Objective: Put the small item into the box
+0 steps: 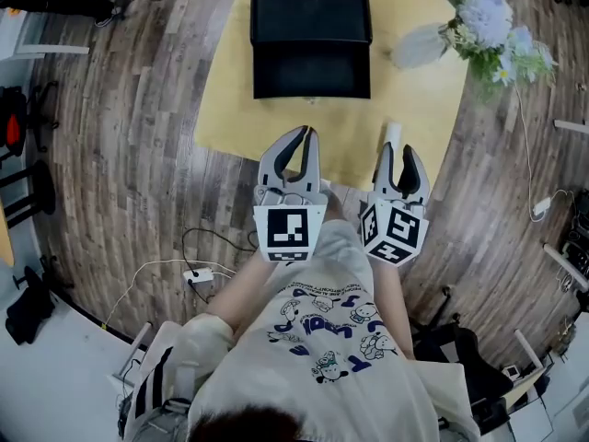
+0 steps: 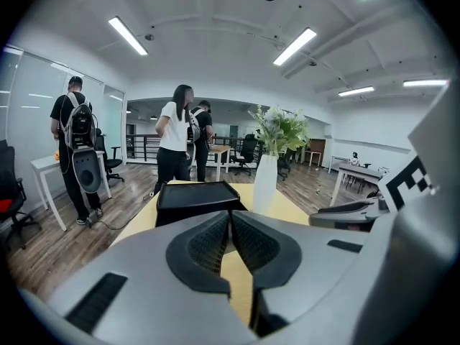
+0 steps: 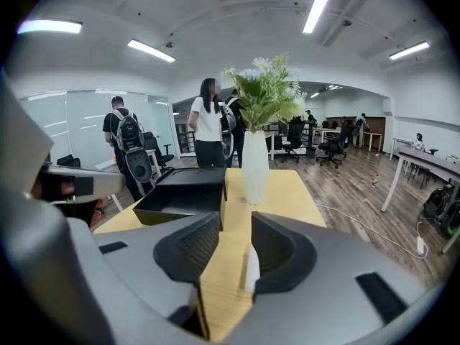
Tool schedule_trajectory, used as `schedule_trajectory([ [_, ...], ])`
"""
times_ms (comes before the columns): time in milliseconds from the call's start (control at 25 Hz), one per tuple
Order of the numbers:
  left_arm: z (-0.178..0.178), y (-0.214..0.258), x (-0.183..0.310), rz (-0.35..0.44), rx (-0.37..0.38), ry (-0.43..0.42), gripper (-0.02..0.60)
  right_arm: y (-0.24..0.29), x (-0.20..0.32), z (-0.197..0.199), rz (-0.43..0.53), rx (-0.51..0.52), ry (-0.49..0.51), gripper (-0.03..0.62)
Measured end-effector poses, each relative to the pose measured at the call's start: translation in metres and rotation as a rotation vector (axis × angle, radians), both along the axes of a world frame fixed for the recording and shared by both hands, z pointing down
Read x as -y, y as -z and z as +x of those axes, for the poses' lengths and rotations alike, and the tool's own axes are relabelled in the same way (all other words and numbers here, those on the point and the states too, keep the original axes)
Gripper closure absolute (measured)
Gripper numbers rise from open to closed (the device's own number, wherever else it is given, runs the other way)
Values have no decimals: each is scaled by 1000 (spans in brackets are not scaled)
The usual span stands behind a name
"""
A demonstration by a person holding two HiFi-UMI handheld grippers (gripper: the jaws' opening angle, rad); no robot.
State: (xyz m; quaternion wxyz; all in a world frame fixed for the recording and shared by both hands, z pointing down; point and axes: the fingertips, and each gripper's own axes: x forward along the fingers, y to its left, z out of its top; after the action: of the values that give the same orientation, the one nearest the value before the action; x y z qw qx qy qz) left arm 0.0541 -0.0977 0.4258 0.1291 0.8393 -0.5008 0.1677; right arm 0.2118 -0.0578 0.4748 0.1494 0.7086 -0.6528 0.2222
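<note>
A black open box sits at the far side of the yellow table; it also shows in the left gripper view and the right gripper view. A small white item lies at the table's near edge. My right gripper hovers over it, open, with the item between the jaws, close against the right-hand pad. My left gripper is beside it at the near edge, shut with nothing held.
A white vase with flowers stands on the table's far right, right of the box. On the wood floor at the left lie a cable and power strip. People stand beyond the table.
</note>
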Motion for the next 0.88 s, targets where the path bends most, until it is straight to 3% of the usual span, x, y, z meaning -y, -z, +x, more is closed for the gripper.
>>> schedule_trajectory([
  [880,7,-61,16,-125,33,10,557,-99,2,25,-227,5,-44,430],
])
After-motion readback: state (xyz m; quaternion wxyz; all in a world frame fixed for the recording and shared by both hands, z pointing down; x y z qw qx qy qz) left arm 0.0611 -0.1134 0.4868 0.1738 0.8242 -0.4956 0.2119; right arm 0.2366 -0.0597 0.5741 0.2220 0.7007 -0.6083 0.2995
